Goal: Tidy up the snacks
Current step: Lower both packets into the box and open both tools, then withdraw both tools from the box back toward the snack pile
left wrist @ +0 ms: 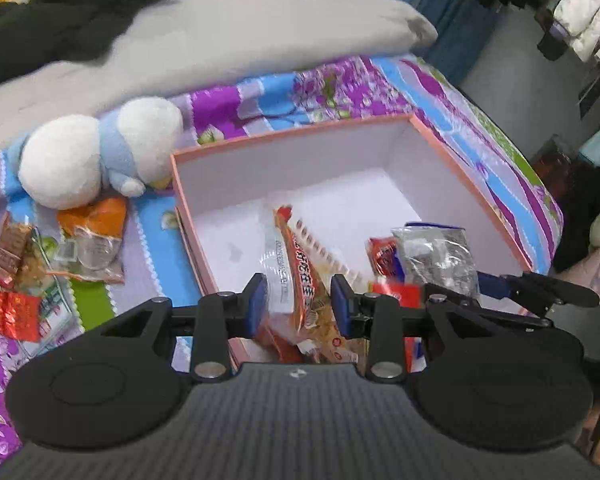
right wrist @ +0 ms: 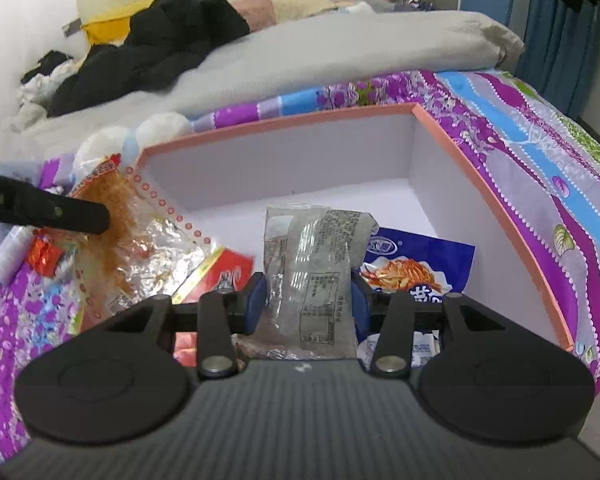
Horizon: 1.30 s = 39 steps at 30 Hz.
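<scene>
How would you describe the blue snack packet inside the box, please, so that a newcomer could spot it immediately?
Start at the large open pink-edged cardboard box with white walls on the floral purple bedsheet. Inside, near its right wall, lies the glossy blue snack packet, partly behind the clear crinkled packet with grey print held in the right tool. It alone is blue, with a picture of orange shreds.

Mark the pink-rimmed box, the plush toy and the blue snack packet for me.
pink-rimmed box [left wrist: 292,136]: left wrist view, far rim.
plush toy [left wrist: 60,160]: left wrist view, white rounded body.
blue snack packet [right wrist: 420,256]: right wrist view, printed front.
</scene>
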### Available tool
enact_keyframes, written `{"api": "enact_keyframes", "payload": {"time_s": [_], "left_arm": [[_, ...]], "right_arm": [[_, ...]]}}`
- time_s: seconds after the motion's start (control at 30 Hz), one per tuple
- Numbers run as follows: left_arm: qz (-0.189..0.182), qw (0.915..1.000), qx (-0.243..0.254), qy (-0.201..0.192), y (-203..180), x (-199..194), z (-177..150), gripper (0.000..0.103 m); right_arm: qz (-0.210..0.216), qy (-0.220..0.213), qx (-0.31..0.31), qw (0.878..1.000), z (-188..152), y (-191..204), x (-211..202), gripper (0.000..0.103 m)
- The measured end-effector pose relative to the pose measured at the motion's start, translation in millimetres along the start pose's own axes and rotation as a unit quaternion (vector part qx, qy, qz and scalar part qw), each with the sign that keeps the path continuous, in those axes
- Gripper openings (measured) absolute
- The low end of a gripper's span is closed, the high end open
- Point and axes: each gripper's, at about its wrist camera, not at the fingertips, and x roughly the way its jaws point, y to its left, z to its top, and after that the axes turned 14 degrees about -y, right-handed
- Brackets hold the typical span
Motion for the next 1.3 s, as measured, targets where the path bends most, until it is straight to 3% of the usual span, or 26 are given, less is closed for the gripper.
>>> {"api": "enact_keyframes", "payload": {"time_s": [0.07, 0.17, 0.5, 0.7, 1.07, 1.3], "left_arm": [[-0.005, 1.0000, -0.001, 0.002, -1.1, 1.9, -1.4, 0.047], [0.010, 0.9999, 0.004, 0.001, -0.3, 2.6, -2.5, 0.071], [0.001, 0.9982, -0.036, -0.048, 8.6, -24.7, -11.2, 0.071], [-0.014, 0.9968, -0.036, -0.070, 6.4, -44.2, -30.8, 0.071], [0.025, 0.9918, 0.002, -0.125, 11.6, -100.0, -74.1, 0.071], [0.044, 0.9862, -0.003, -0.159, 20.2, -138.0, -104.8, 0.071]], "right_arm": [[-0.005, 0.002, -0.005, 1.000, -0.2, -2.0, -0.3, 0.049], [-0.001, -0.007, -0.002, 1.000, 1.0, -3.5, -6.3, 0.081], [0.008, -0.023, -0.004, 1.000, -0.2, -4.3, -19.3, 0.082], [0.012, -0.048, 0.008, 0.999, -16.3, -1.0, -45.9, 0.082], [0.033, -0.105, 0.017, 0.994, -38.4, 24.6, -97.4, 0.082], [0.050, -0.137, 0.009, 0.989, -48.3, 44.1, -125.4, 0.082]]}}
